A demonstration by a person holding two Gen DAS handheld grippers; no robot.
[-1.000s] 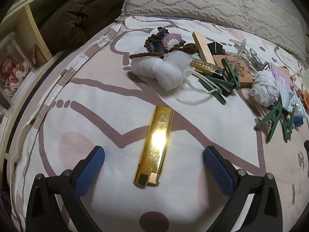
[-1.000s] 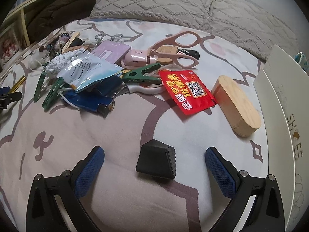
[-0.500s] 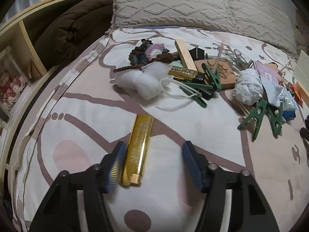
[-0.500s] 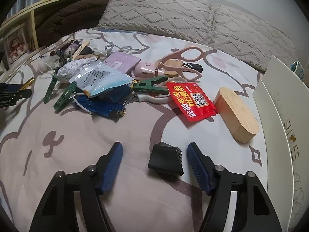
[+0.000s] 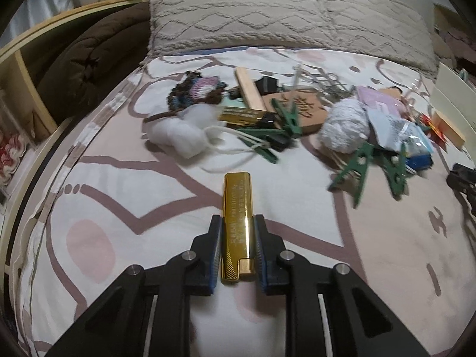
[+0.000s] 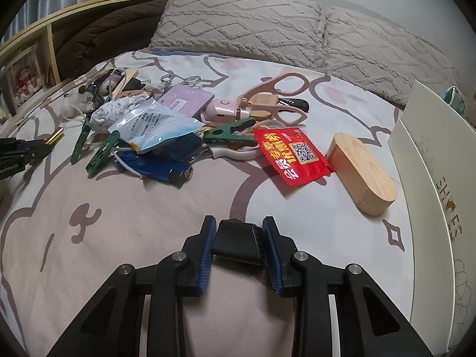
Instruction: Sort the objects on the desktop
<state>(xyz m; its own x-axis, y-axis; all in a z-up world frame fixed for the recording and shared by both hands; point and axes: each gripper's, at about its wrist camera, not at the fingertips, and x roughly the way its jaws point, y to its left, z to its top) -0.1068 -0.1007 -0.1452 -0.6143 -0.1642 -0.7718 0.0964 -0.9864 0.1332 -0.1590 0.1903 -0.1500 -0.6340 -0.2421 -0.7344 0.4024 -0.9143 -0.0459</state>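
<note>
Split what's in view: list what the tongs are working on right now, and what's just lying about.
In hand:
- gold lighter, in left tongs
- black binder clip, in right tongs

Lying about:
- red sachet
- wooden block
- pink scissors
- blue lighter

Colours on the bed
Gold lighter [image 5: 238, 221]; black rubber cap [image 6: 236, 242]; red sachet [image 6: 293, 155]; green clothespins [image 5: 352, 171]; white bedsheet [image 5: 125, 184], brown-lined.
</note>
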